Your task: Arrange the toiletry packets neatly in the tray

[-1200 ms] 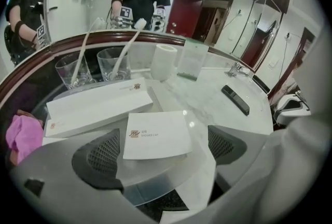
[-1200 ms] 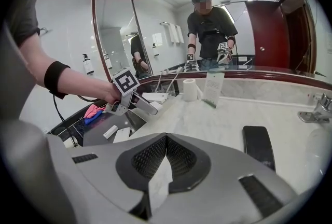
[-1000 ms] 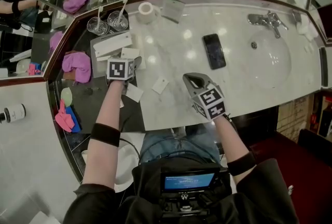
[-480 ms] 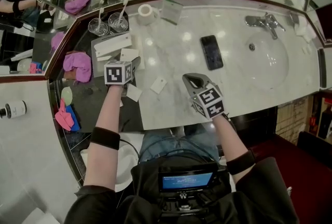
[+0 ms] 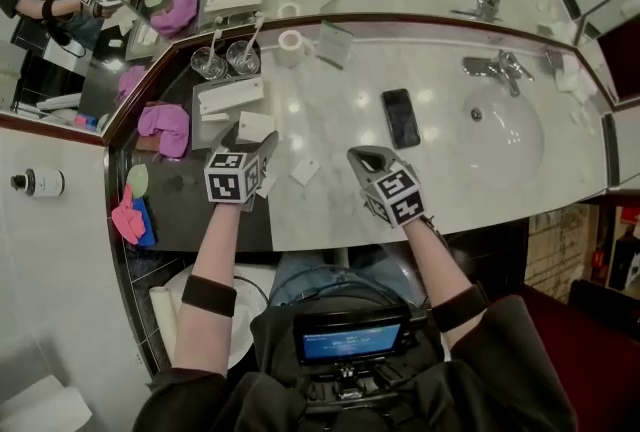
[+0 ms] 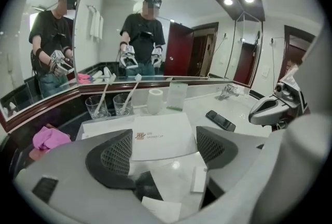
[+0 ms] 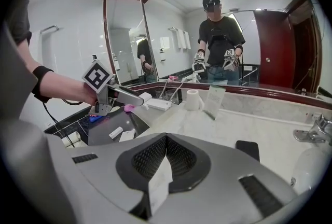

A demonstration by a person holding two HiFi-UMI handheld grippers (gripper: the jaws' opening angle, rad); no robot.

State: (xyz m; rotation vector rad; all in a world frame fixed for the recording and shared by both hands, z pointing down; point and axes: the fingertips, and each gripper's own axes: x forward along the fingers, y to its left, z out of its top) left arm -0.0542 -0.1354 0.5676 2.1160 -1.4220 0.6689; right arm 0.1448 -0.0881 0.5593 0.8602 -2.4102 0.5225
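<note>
Left gripper is over the left part of the marble counter, claw spread wide, nothing between the pads. A flat shower-cap packet lies just beyond its tips, at the near right corner of the grey tray. I cannot tell if it overlaps the rim. A long white box lies in the tray. Right gripper, further right, is clamped on a small white packet. A loose packet lies on the marble between the grippers.
</note>
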